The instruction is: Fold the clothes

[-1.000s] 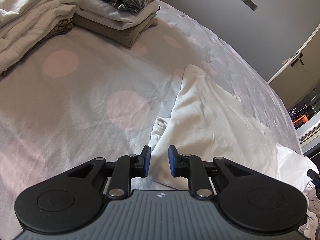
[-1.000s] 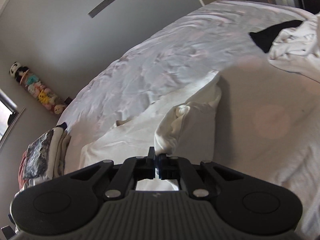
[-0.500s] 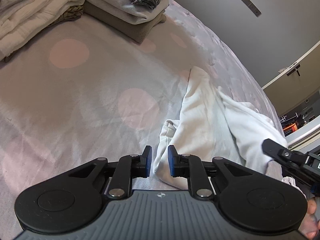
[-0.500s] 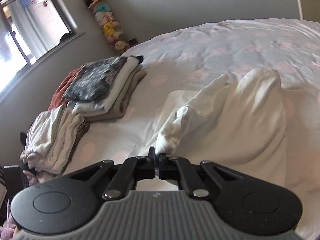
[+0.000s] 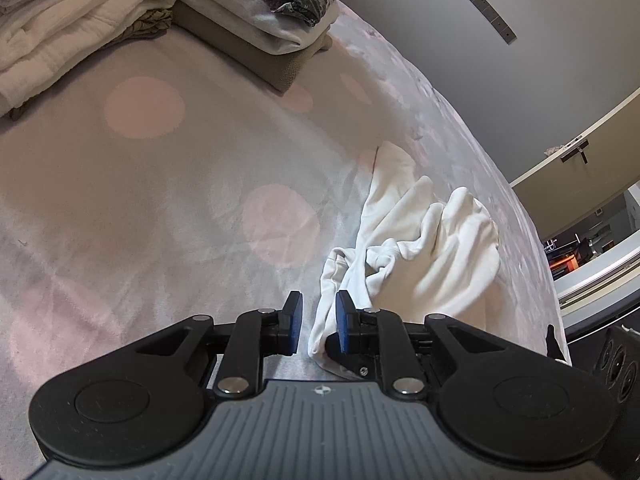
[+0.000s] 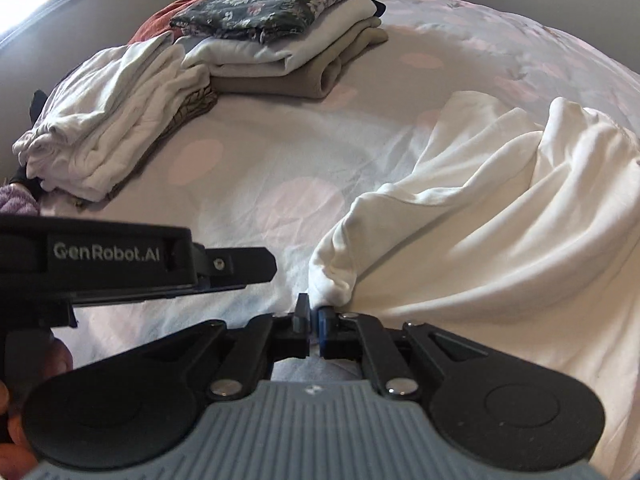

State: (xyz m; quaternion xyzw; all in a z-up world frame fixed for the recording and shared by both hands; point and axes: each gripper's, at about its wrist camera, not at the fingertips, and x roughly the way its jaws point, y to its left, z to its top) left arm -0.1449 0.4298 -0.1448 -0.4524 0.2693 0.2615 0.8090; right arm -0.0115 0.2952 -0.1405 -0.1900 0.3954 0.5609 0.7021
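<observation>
A white garment [image 5: 420, 248] lies bunched on the bed, and it also shows in the right wrist view [image 6: 492, 216]. My left gripper [image 5: 318, 322] is open, its jaws a little apart, with a folded edge of the garment hanging between them, not pinched. My right gripper [image 6: 312, 316] is shut on a corner of the white garment and holds it just above the bedspread. The left gripper's body [image 6: 132, 264] shows at the left of the right wrist view, close beside the right one.
The bedspread [image 5: 160, 200] is grey with pale pink dots. Two stacks of folded clothes sit at the far side: a white pile [image 6: 116, 116] and a pile topped by a dark floral piece [image 6: 264, 8]. The bed edge and a doorway [image 5: 592, 248] lie to the right.
My right gripper has swung left with the garment corner, bringing it close to the left gripper. The garment has bunched up. The left gripper stays open near the folded edge.
</observation>
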